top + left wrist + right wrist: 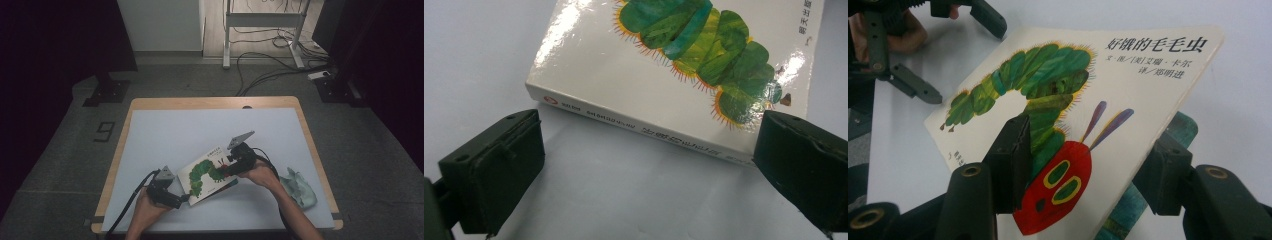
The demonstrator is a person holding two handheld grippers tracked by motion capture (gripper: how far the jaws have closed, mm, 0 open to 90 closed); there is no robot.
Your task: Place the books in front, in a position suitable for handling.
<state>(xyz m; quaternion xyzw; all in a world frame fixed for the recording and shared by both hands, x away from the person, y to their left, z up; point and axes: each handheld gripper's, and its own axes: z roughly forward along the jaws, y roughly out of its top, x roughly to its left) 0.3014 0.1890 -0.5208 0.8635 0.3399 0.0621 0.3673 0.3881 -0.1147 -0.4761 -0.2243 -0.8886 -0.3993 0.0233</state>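
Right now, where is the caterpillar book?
In the high view the caterpillar book lies near the table's front edge, between the left gripper and right gripper.

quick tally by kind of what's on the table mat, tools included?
Books: 1, caterpillar picture book
Cloths: 1, pale green cloth
Tools: 2, left tool and right tool
Total: 4

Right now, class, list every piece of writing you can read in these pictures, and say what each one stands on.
"好饿的毛毛虫": title on the book cover.
"文·图/[美]艾瑞·卡尔": second cover line; small, so my reading is unsure.
"译/郑明进": third cover line.
Spine print: blurred, unreadable.
"9": mark on the floor left of the table.
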